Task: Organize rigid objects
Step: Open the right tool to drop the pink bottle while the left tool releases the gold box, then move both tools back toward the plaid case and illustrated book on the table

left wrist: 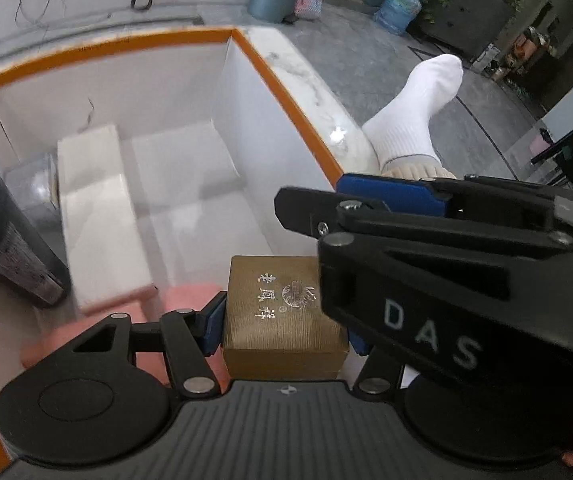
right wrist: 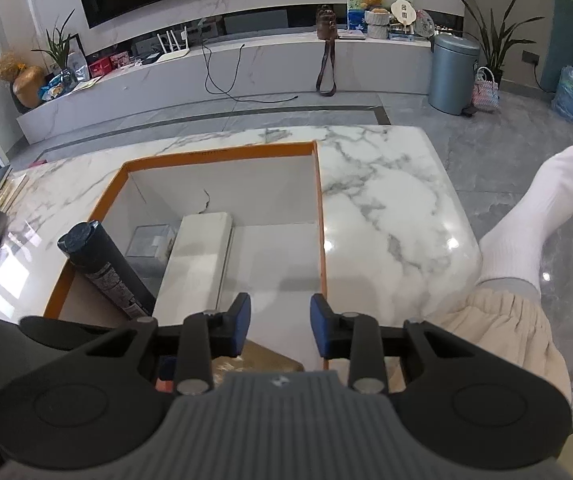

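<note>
My left gripper [left wrist: 284, 316] is shut on a small gold box [left wrist: 282, 308] with silver characters on its lid, held low inside the orange-rimmed white box [left wrist: 286, 92] near its front right corner. My right gripper [right wrist: 280, 320] is open and empty, hovering just above the left one; it crosses the left wrist view [left wrist: 426, 220] on the right. The gold box's corner shows under it [right wrist: 262, 358]. In the orange-rimmed box [right wrist: 214, 156] lie a white box [right wrist: 198, 256], a clear case [right wrist: 150, 240] and a dark cylinder [right wrist: 102, 268] leaning at the left.
The box sits on a white marble table [right wrist: 386, 200]. A pink object [left wrist: 190, 300] lies under the left gripper. My leg in a white sock [right wrist: 534, 216] is right of the table. A grey bin [right wrist: 452, 72] stands on the floor beyond.
</note>
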Tool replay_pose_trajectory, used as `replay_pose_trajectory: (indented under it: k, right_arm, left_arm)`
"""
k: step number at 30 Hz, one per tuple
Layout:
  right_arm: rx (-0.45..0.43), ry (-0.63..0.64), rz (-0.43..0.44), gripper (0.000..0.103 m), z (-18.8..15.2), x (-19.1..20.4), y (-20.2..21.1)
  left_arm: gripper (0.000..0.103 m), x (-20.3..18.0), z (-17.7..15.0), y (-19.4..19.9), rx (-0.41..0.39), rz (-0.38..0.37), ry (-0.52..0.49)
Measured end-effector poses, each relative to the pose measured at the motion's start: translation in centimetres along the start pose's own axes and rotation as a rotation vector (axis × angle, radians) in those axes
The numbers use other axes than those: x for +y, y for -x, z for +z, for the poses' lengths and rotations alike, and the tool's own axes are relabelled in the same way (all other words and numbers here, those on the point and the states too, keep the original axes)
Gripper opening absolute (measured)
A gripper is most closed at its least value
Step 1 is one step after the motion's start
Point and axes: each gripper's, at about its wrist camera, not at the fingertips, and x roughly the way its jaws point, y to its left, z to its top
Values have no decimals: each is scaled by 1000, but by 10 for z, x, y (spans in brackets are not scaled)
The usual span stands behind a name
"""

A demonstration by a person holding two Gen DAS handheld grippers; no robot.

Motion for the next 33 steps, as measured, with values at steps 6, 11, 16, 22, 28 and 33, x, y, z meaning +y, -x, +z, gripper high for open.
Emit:
replay_pose_trajectory:
  k: [6, 11, 16, 22, 28, 33]
  right_arm:
    - [1, -1, 0, 33, 0, 2, 0]
    - [3, 0, -11, 33, -3, 6, -1]
    - [10, 13, -19, 33, -7, 11, 5]
    - [25, 15, -33, 34, -14, 22, 15]
    - [32, 48, -49, 40, -20, 41, 28]
    - [18, 91, -18, 40, -17, 68, 39]
  left_arm:
    - [73, 3, 0, -5, 14, -21, 41]
    - [71, 9, -2, 7, 26, -7, 24]
    - [71, 17, -13, 28, 3, 26, -10]
    - [71, 24, -29, 58, -15, 55, -43]
    - [71, 38, -43, 104, -83, 108, -113]
    - [69, 65, -49, 144, -135, 166, -119]
